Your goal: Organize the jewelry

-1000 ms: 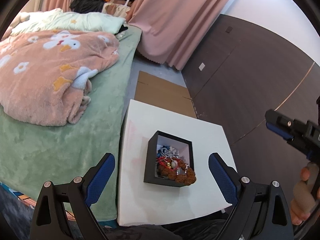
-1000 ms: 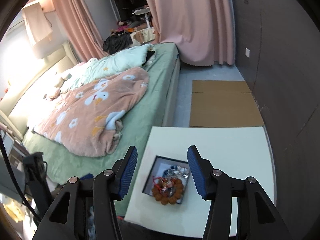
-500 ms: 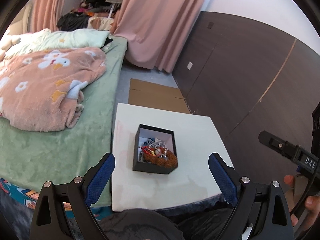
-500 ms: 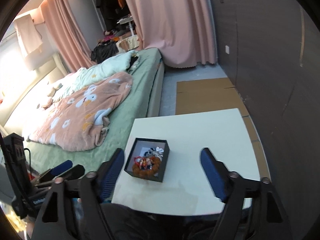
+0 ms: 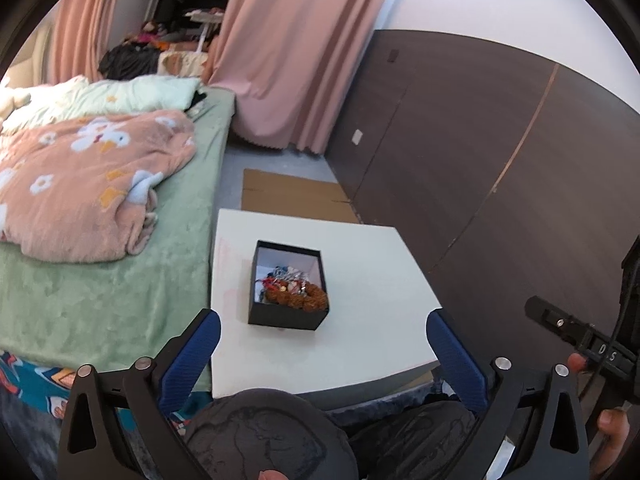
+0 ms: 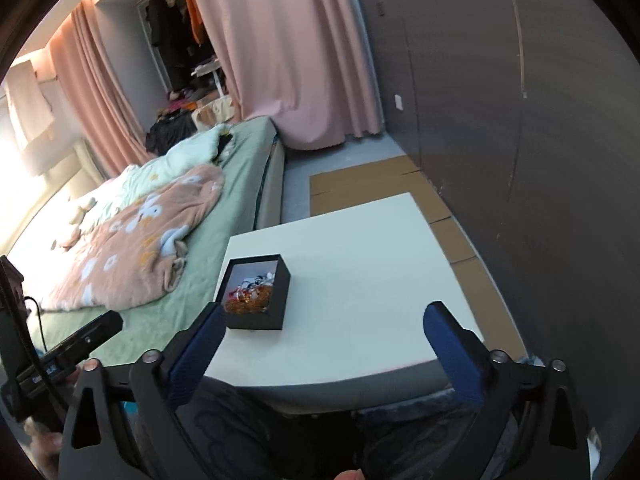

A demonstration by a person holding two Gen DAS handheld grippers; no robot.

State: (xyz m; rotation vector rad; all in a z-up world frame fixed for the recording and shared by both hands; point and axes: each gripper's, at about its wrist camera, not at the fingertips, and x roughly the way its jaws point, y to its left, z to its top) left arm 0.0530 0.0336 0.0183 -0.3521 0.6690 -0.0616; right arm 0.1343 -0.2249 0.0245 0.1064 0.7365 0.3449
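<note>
Broadly, the bed (image 5: pixel 100 280) fills the left of both frames, a pink flowered blanket (image 5: pixel 80 184) heaped on its green cover. Right of it, at frame centre, stands the white table (image 5: pixel 360 300), with flat cardboard (image 5: pixel 292 196) on the floor beyond. Toward the table's left side sits the black box (image 5: pixel 286 316), open-topped; inside lies tangled jewelry (image 5: pixel 292 290), a brown beaded bracelet nearest the lower edge. Low in their frames, the left gripper (image 5: pixel 322 348) and right gripper (image 6: pixel 324 340) hang short of the table, jaws spread wide, holding nothing.
</note>
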